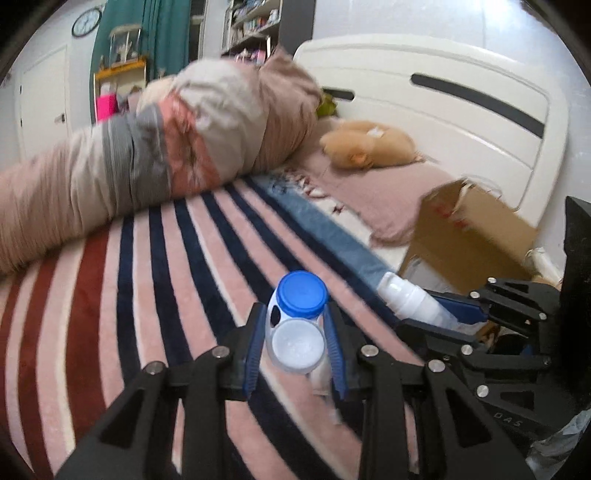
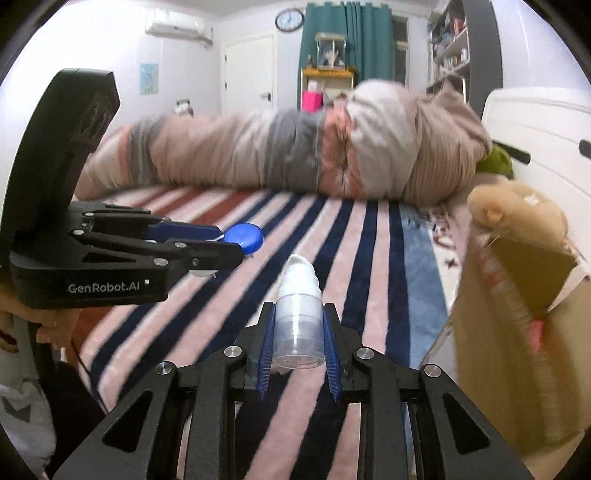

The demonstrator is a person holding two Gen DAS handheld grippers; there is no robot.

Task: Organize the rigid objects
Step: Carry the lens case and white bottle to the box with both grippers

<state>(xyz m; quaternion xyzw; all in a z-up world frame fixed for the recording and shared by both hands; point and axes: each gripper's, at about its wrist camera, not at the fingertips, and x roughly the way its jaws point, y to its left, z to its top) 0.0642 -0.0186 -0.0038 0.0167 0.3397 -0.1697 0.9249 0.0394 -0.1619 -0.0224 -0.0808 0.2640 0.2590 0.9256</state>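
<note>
- The left claw (image 1: 295, 332) pinches a small white bottle (image 1: 295, 332) with a blue cap (image 1: 303, 293), one blue pad on each side of its body; the bottle's base faces the camera and its cap points away.
- The right claw (image 2: 298, 332) pinches a clear pump bottle (image 2: 298, 321) the same way, base toward the camera, white nozzle pointing away.
- Both bottles hang above the striped blanket (image 1: 166, 258) on the bed, not touching it.
- In the right view the left claw (image 2: 221, 247) comes in from the left, the blue cap (image 2: 243, 236) showing at its tip; in the left view the right claw (image 1: 443, 314) comes in from the right with the pump bottle (image 1: 410, 299).
- The two claws are near each other, side by side, apart.
- A cardboard box (image 2: 517, 350) stands open at the right edge of the bed, just beside the right claw.
- A tan plush toy (image 1: 369, 144) lies behind the box, near the white headboard (image 1: 443, 92).
- A rolled quilt (image 2: 295, 155) lies across the far side of the bed; it is blurred.
- Far off: a door (image 2: 247, 74), a wall clock (image 2: 290, 19), a teal curtain (image 2: 347, 37).
</note>
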